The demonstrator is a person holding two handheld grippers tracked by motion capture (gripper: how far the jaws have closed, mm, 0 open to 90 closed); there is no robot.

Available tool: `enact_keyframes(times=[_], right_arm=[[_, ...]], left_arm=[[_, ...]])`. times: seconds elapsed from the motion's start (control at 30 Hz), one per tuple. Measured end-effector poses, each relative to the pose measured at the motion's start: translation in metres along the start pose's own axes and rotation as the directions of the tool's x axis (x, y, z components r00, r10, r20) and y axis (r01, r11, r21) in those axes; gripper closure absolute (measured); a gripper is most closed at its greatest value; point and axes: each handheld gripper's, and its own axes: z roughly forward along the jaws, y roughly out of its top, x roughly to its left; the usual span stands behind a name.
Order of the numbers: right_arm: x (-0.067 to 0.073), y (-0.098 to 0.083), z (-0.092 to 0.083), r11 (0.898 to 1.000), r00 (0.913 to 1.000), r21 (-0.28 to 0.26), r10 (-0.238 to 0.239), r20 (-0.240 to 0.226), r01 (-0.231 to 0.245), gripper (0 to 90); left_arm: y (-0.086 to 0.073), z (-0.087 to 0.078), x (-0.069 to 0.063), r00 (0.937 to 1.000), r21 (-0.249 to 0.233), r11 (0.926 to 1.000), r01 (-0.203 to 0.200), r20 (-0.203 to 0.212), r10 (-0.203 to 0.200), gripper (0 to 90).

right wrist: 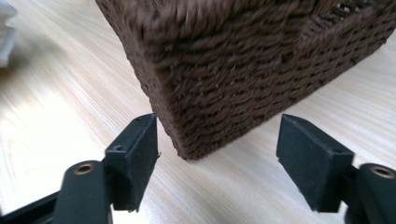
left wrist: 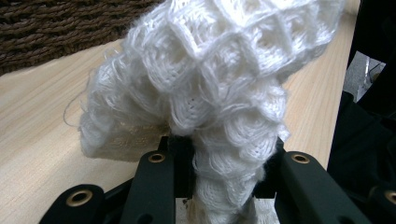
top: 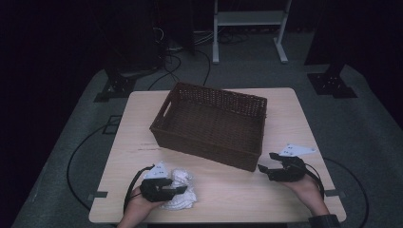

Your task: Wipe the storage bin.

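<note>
Left gripper (top: 178, 189) had white knit cloth (top: 179, 190) pinched tight in jaws, cloth bunched on table (top: 223, 190) just in front of wicker basket (top: 209, 124). Basket empty, so drop-in not done yet, I'd guess. Right gripper (right wrist: 219, 154) jaws wide, nothing held, hovering at basket's near corner.

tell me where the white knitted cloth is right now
In the high view the white knitted cloth lies at the table's near left edge, pinched in the left gripper, in front of the wicker basket.
</note>
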Motion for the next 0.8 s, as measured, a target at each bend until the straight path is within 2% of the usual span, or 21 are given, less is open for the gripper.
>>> enact_keyframes(times=[0.17, 0.33, 0.43, 0.5, 0.8], right_arm=[[0.003, -0.005, 0.011, 1.0, 0.9996, 0.02, 0.021, 0.017, -0.021, 25.0], [0.01, -0.011, 0.026, 0.998, 1.0, 0.06, 0.003, 0.003, -0.003, 24.3], [0.014, -0.012, 0.033, 0.996, 0.9995, 0.086, -0.013, 0.028, 0.011, 24.0], [0.016, -0.013, 0.037, 0.996, 0.9988, 0.084, -0.016, 0.046, 0.012, 24.5], [0.02, -0.017, 0.056, 0.994, 0.997, 0.108, -0.031, 0.072, 0.023, 24.3]], left_arm=[[0.0, 0.001, 0.0, 1.0, 0.003, 1.0, 0.0, 0.001, 0.0, 67.1], [0.0, 0.001, -0.001, 1.0, 0.006, 1.0, -0.001, 0.002, 0.001, 67.1], [0.0, 0.001, 0.0, 1.0, 0.007, 1.0, 0.0, 0.002, 0.0, 67.1], [0.0, 0.001, 0.0, 1.0, 0.009, 1.0, -0.002, 0.003, 0.002, 67.1], [0.0, 0.001, 0.0, 1.0, 0.008, 1.0, 0.0, 0.003, 0.0, 67.1]])
